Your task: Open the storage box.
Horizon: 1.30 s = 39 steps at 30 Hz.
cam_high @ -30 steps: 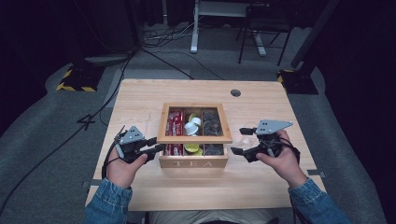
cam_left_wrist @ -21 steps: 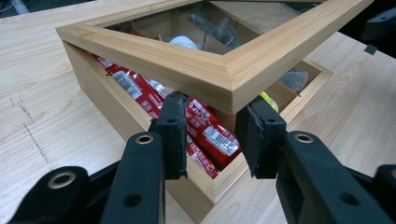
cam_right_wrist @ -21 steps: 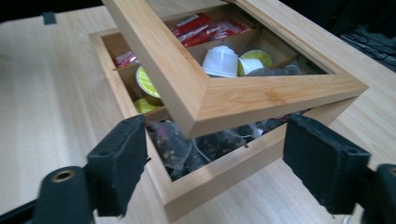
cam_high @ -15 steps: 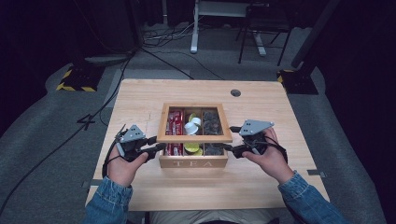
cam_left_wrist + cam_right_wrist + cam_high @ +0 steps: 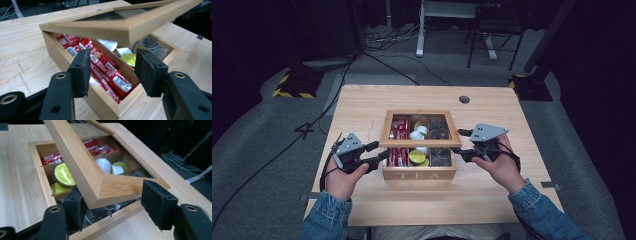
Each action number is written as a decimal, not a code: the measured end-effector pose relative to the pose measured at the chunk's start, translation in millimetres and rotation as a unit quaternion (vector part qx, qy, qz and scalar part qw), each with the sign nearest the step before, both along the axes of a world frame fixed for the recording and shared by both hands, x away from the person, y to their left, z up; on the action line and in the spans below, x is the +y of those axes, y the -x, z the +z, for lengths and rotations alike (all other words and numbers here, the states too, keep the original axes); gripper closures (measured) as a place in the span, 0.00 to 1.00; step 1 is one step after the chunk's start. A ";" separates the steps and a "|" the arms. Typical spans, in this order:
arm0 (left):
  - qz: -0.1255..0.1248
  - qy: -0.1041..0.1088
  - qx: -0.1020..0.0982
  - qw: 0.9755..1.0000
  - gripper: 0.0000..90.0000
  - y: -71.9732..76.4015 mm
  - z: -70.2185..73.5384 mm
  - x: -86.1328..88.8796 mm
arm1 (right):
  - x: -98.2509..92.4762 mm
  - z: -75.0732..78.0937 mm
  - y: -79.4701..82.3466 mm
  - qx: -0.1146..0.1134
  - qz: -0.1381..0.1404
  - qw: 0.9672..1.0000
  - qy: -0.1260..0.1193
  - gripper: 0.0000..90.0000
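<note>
At table centre, your tea box (image 5: 419, 150) has its lid (image 5: 100, 185) part-raised. Your right gripper (image 5: 468, 145), at its 3 o'clock, has been narrowing around the lid corner; your left gripper (image 5: 379, 152), at 9, has just been opening, empty. Full opening remains.

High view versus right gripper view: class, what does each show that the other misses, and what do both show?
High view: the left hand and right hand, plus the TEA lettering on the box front. Right gripper view: the raised lid corner sits between the right claw jaws, which have just been closing. Both: box, red packets, yellow capsules, table.
</note>
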<state>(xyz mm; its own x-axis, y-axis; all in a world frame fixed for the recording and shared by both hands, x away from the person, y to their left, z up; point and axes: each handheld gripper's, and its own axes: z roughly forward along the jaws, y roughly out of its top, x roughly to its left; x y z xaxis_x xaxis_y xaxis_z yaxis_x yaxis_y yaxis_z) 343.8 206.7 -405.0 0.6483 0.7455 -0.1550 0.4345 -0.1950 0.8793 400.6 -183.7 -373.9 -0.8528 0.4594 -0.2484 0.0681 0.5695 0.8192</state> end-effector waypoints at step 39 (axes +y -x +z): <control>0.050 -0.007 0.027 0.998 0.49 4.3 -18.3 28.7 | 6.3 88.9 -88.9 -0.035 -0.001 0.998 -0.050 0.69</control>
